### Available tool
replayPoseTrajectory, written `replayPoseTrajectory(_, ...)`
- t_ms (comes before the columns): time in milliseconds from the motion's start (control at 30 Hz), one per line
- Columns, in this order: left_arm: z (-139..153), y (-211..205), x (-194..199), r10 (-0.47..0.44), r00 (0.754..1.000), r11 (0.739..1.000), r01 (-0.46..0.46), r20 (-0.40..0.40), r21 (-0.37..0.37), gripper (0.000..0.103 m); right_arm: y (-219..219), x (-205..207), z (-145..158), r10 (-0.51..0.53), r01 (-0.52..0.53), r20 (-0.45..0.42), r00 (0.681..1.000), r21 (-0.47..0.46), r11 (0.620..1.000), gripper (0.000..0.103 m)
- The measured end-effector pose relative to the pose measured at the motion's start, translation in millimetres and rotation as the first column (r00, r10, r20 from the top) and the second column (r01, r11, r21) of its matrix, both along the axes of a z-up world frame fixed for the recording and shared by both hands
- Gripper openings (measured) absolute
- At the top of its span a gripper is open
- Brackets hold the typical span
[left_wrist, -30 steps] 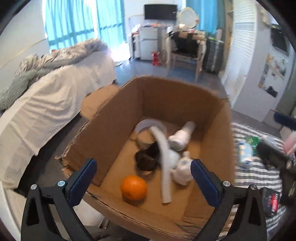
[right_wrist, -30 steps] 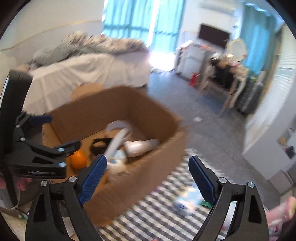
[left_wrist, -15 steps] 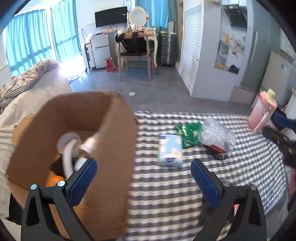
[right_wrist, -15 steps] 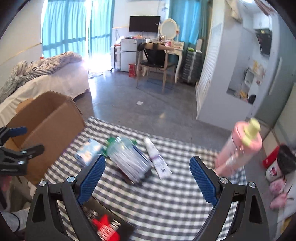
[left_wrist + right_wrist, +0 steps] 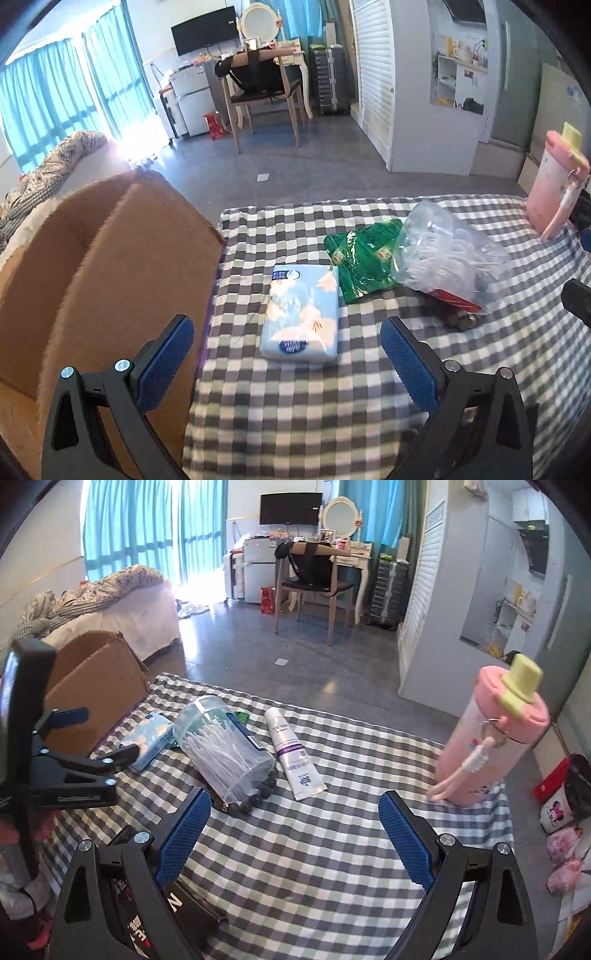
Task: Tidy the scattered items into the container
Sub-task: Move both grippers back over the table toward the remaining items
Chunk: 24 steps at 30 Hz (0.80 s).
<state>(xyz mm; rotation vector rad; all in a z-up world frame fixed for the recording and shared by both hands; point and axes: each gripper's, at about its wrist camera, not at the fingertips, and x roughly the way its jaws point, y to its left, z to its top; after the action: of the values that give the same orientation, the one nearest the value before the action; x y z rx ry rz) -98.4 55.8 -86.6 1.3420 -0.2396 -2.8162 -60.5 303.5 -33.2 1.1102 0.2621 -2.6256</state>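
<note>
Grey-and-white checked cloth (image 5: 295, 424) covers the table in front of you, and the brown cardboard box (image 5: 92, 295) stands against its left edge. Your left gripper (image 5: 288, 354) is spread wide and holds nothing; the pale blue floral tissue pack (image 5: 301, 314) lies flat on the cloth between its fingers, with bare cloth nearer you. Just right of the pack lie a green foil packet (image 5: 364, 258) and a clear plastic tub of cotton swabs (image 5: 443, 254) on its side, overlapping the packet.

Your right gripper (image 5: 295, 830) is also wide open and empty, over open cloth. Only its view shows the white tube with purple print (image 5: 293, 753) beside the tub, dark beads (image 5: 255, 797) under the tub, and a black printed box (image 5: 177, 912) at the near edge. A pink bottle with a yellow-green cap (image 5: 491, 738) stands upright near the far right corner.
</note>
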Motion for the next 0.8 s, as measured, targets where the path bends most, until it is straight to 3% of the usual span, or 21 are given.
replayPoseTrajectory(300, -30.1, -5.5, -28.2, 0.005, 0.998, 1.0, -0.006, 0.057, 0.012, 0.103, -30.7, -24.0, -11.8, 0.076, -0.078, 0.03, 0.997, 0.061, 0.995, 0.093)
replayPoseTrajectory(567, -39.8, -16.1, -35.3, -0.011, 0.995, 0.997, 0.003, 0.102, 0.077, 0.102, -51.9, -41.4, -20.8, 0.115, -0.119, 0.049, 0.992, 0.094, 0.988, 0.093)
replayPoseTrajectory(667, -37.4, -15.1, -32.4, -0.042, 0.994, 0.995, 0.032, 0.102, 0.099, 0.079, -57.0, -44.5, -22.9, 0.122, -0.126, 0.054, 0.991, 0.095, 0.987, 0.093)
replayPoseTrajectory(700, -35.0, -12.8, -30.1, -0.062, 0.993, 0.993, 0.051, 0.101, 0.104, 0.057, -57.9, -45.0, -22.7, 0.123, -0.128, 0.054, 0.991, 0.094, 0.987, 0.093)
replayPoseTrajectory(733, -32.3, -10.2, -27.8, -0.07, 0.993, 0.994, 0.061, 0.099, 0.094, 0.052, -58.6, -45.9, -22.6, 0.127, -0.132, 0.056, 0.99, 0.093, 0.987, 0.093)
replayPoseTrajectory(800, -28.4, -7.9, -25.5, -0.072, 0.991, 0.995, 0.064, 0.111, 0.074, 0.052, -58.9, -47.3, -21.8, 0.13, -0.135, 0.055, 0.99, 0.097, 0.986, 0.093)
